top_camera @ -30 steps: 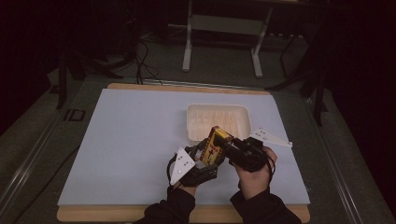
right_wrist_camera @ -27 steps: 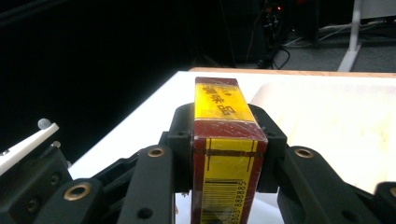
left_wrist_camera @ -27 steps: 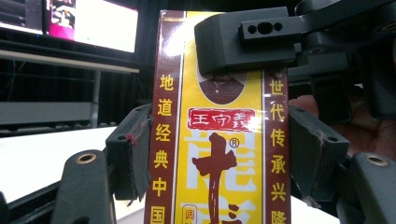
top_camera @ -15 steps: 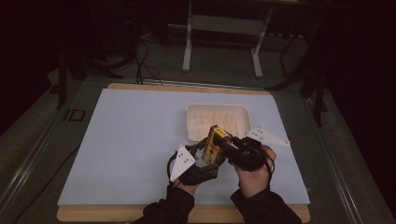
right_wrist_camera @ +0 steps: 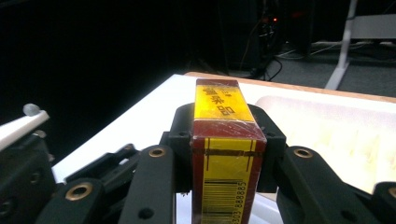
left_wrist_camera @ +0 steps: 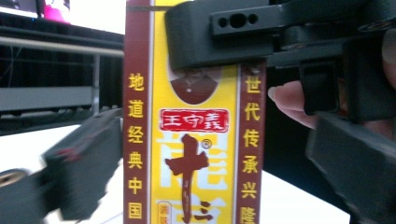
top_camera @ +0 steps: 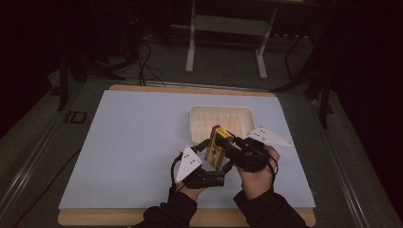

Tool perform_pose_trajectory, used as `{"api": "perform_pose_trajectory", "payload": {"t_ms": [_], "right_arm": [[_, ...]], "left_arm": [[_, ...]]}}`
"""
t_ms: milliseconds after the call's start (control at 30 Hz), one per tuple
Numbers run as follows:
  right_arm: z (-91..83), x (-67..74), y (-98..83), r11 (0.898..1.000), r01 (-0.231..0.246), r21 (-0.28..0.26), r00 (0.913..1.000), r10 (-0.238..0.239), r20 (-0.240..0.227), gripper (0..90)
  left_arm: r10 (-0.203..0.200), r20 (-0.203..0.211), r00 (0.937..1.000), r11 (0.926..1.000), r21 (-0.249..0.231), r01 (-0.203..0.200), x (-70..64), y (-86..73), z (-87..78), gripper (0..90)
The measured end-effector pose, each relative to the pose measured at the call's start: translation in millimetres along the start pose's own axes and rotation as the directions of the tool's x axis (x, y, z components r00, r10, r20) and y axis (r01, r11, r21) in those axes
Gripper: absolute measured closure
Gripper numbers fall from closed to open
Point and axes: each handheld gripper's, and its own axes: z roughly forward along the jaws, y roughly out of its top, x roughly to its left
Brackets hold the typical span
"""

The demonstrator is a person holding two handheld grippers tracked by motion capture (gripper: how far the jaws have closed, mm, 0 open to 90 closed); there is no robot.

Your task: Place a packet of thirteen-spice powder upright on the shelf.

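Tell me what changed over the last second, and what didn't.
The yellow box, lying tilted a second ago, has been turned more upright, edge-on to the high view. The right gripper stays clamped on it, and the left gripper has stayed low beside it, its grip unclear. The white tray and table have not moved.

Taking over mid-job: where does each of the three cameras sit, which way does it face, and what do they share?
High view: above the person's side, facing forward and down on the table; both forearms, both grippers, white tray.
Left gripper view: on the left gripper, facing the yellow box; the right gripper grips its top, a fingertip beside.
Right gripper view: on the right gripper, its jaws clamping the box.
Shared: the box.
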Motion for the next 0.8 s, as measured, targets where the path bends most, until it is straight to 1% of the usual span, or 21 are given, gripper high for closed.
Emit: {"api": "perform_pose_trajectory", "payload": {"t_ms": [33,100,233,267,333,367,433,467,533,567,633,667,700,733,800], "right_arm": [[0.0,-0.5,-0.1,1.0,-0.002,0.0,1.0,0.002,-0.001,67.4],[-0.2,-1.8,0.3,1.0,-0.011,-0.002,0.9999,0.011,-0.004,67.3],[-2.5,-3.6,2.7,1.0,-0.006,-0.015,0.9999,0.006,0.008,67.3],[-3.1,-4.4,3.6,1.0,-0.009,-0.017,0.9999,0.009,0.009,67.3],[-3.5,-5.3,4.6,1.0,-0.01,-0.02,0.9999,0.01,0.011,67.3],[-3.8,-6.0,5.7,1.0,-0.007,-0.022,0.9998,0.007,0.016,67.4],[-4.2,-7.8,9.2,0.999,0.002,-0.035,0.9995,-0.001,0.033,67.3],[-4.1,-8.2,10.2,0.999,0.009,-0.04,0.9991,-0.007,0.042,67.4],[-4.0,-9.0,12.1,0.999,0.018,-0.05,0.9983,-0.015,0.055,67.3],[-3.5,-9.7,13.5,0.998,0.025,-0.058,0.9975,-0.021,0.067,67.3],[-1.9,-11.6,16.3,0.996,0.041,-0.075,0.9948,-0.034,0.096,67.3],[-1.3,-12.3,17.4,0.996,0.043,-0.078,0.994,-0.035,0.103,67.3],[0.0,-13.2,19.0,0.995,0.049,-0.083,0.9922,-0.039,0.119,67.3],[0.8,-13.7,19.9,0.995,0.054,-0.088,0.9909,-0.042,0.127,67.3],[3.7,-14.5,22.1,0.993,0.071,-0.098,0.9863,-0.055,0.156,67.3]], "left_arm": [[0.004,0.003,1.0,1.0,0.008,-0.004,-0.7,1.2,0.2,2.1],[0.013,0.006,0.9999,0.9999,0.008,-0.013,-0.7,2.3,-0.3,2.1],[0.02,0.001,0.9998,0.9998,0.007,-0.02,1.4,5.2,-3.5,2.0],[0.023,-0.008,0.9997,0.9997,0.007,-0.023,2.4,6.0,-4.7,2.1],[0.025,-0.01,0.9996,0.9996,0.01,-0.025,3.9,6.9,-5.9,2.1],[0.028,-0.025,0.9993,0.9995,0.012,-0.028,6.8,8.4,-8.6,2.1],[0.028,-0.035,0.999,0.9995,0.019,-0.027,10.8,9.7,-12.3,2.1],[0.035,-0.05,0.9981,0.9992,0.021,-0.034,12.4,9.8,-14.3,2.0],[0.032,-0.062,0.9976,0.9991,0.03,-0.03,16.4,9.8,-18.4,2.1],[0.037,-0.085,0.9957,0.9989,0.032,-0.034,18.8,9.5,-21.6,2.1],[0.034,-0.092,0.9952,0.9988,0.038,-0.031,23.5,8.8,-26.9,2.1],[0.034,-0.092,0.9952,0.9988,0.038,-0.031,23.5,8.8,-26.9,2.1],[0.043,-0.115,0.9925,0.9981,0.048,-0.038,27.9,7.5,-32.4,2.1],[0.04,-0.12,0.992,0.9982,0.049,-0.034,30.4,6.5,-35.5,2.1],[0.043,-0.142,0.9889,0.9974,0.063,-0.034,34.9,4.5,-41.2,2.1]]}}
